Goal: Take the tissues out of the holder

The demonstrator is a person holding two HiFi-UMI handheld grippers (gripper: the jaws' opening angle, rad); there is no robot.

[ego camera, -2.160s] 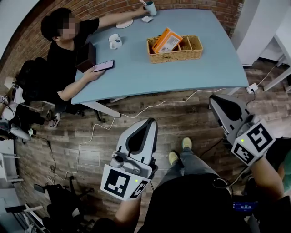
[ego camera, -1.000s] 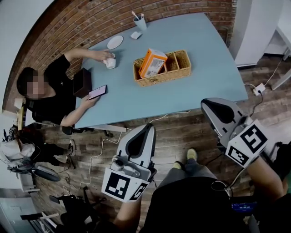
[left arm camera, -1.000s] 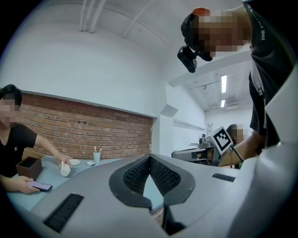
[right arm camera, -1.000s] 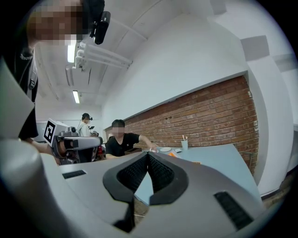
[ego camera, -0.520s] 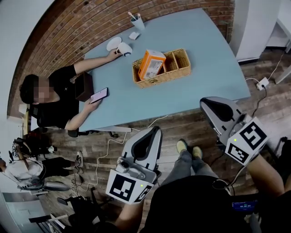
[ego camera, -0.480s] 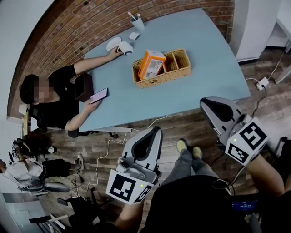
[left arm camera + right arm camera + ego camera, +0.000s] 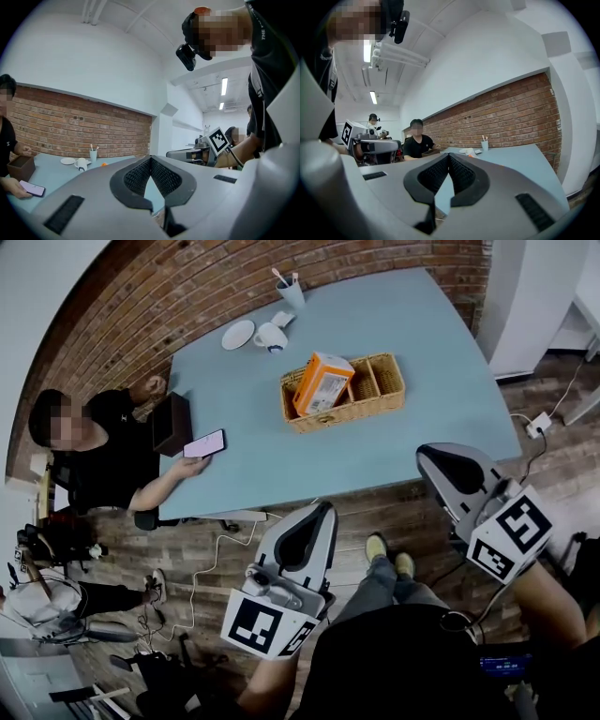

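Observation:
On the blue table [image 7: 412,427], a wicker basket holder [image 7: 375,395] holds an orange tissue pack [image 7: 322,382] that leans in its left compartment. Both grippers hang over the wooden floor, short of the table's near edge and well away from the basket. My left gripper [image 7: 322,510] is shut with nothing in it, its ribbed pads [image 7: 140,176] meeting at the tip. My right gripper [image 7: 425,453] is likewise shut and empty, pads [image 7: 459,173] together. The orange pack is only a small speck in the gripper views.
A person sits at the table's left side with a phone [image 7: 204,442] beside a brown box [image 7: 172,424]. A mug [image 7: 272,337], a saucer [image 7: 238,334] and a cup with utensils [image 7: 291,292] stand at the far end. Cables [image 7: 211,549] run over the floor.
Both grippers have drifted slightly toward the table, still shut. The seated person has drawn the arm back from the mug, which now stands alone by the saucer.

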